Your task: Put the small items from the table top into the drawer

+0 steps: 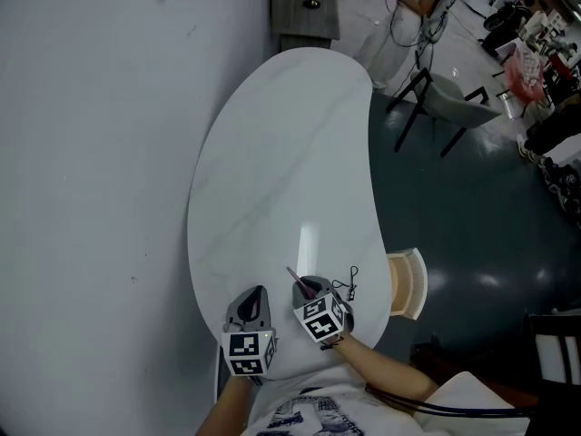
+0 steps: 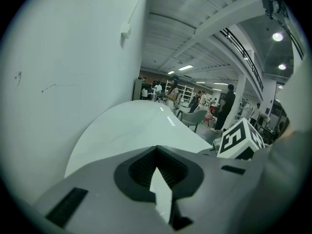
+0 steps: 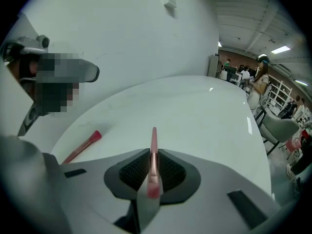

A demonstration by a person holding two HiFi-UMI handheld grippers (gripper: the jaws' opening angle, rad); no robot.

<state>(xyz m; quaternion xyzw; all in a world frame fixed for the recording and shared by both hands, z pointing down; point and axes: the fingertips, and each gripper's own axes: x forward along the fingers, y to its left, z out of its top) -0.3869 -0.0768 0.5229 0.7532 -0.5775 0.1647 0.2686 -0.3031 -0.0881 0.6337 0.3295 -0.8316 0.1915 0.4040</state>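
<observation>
Right gripper (image 3: 152,155) fingers (image 3: 171,172) grasp a pink brush (image 3: 154,139); left gripper (image 2: 157,152) is clenched empty. A second brush (image 3: 82,146) lies nearby on the white tabletop (image 1: 272,153).

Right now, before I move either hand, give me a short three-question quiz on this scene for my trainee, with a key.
1. True or false: the left gripper holds a brush.
2. What does the right gripper hold? A: a pink stick. B: a spoon. C: nothing.
3. Fill in: the red-tipped brush lies loose on the ____.

Key:
1. False. Its fingers are shut with nothing between them.
2. A.
3. Table.
</observation>
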